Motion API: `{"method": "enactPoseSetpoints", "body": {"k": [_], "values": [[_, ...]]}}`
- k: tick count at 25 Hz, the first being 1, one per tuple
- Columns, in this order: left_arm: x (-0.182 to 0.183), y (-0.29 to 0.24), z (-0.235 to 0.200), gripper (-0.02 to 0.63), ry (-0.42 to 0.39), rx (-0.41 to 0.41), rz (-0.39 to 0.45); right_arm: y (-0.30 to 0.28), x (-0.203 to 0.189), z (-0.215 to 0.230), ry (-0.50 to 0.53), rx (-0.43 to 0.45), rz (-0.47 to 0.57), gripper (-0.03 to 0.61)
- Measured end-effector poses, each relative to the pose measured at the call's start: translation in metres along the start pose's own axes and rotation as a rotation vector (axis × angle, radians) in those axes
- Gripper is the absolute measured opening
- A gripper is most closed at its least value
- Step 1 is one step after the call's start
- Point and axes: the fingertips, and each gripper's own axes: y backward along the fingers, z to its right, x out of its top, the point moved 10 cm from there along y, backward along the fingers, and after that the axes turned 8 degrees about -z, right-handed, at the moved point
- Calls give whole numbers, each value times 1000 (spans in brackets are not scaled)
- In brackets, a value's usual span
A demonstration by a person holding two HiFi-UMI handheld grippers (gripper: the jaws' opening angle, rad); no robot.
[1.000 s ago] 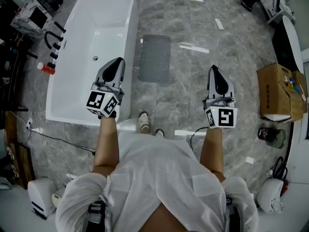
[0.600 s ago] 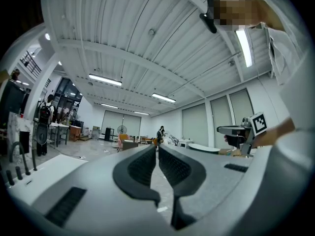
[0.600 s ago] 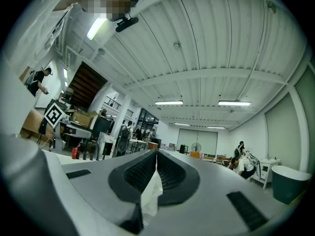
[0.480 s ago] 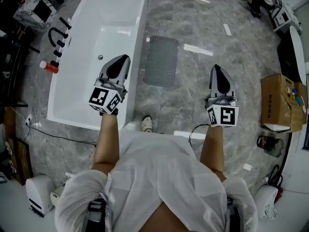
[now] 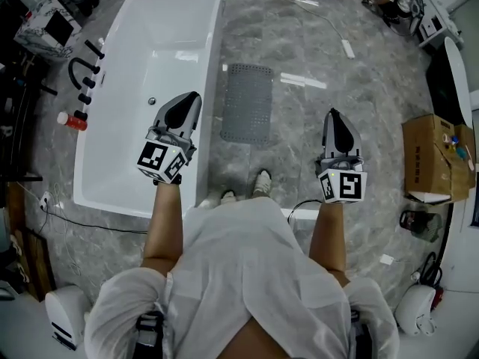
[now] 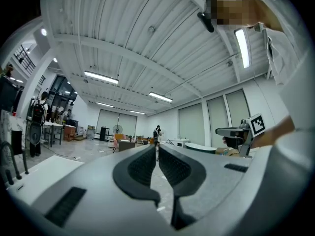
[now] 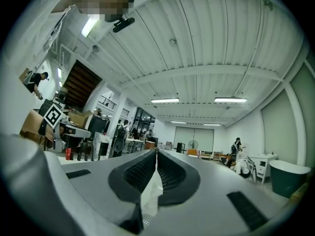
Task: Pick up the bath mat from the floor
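Note:
The grey perforated bath mat [image 5: 247, 103] lies flat on the marble floor beside the white bathtub [image 5: 212, 66]. My left gripper [image 5: 193, 96] is held level above the tub's right rim, left of the mat, jaws shut and empty. My right gripper [image 5: 331, 114] hovers over bare floor to the mat's right, also shut with nothing held. Neither touches the mat. In the left gripper view the shut left gripper [image 6: 157, 149] points across the room, with the right gripper [image 6: 237, 131] beside it. In its own view the right gripper [image 7: 156, 153] shows pads closed together.
A cardboard box [image 5: 430, 149] stands at the right. Black taps [image 5: 86, 64] and a red bottle [image 5: 72, 120] sit left of the tub. White strips [image 5: 303, 81] lie on the floor beyond the mat. The person's shoe [image 5: 260, 182] is just short of the mat.
The person has stepped forward, so a shoe now shows nearer the mat, and the mat and tub sit slightly closer. Both grippers moved forward with the body and stayed shut.

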Motion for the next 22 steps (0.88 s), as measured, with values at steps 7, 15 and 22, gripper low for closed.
{"method": "enactPoseSetpoints", "body": {"k": [7, 15, 22], "values": [[3, -35, -4, 26, -10, -9, -16, -31, -12, 31, -19, 18, -2, 31], [-4, -83, -23, 26, -11, -13, -56, -90, -34, 55, -34, 86, -37, 31], [-27, -132, -31, 26, 33, -20, -85, -135, -65, 72, -46, 153, -75, 31]]}}
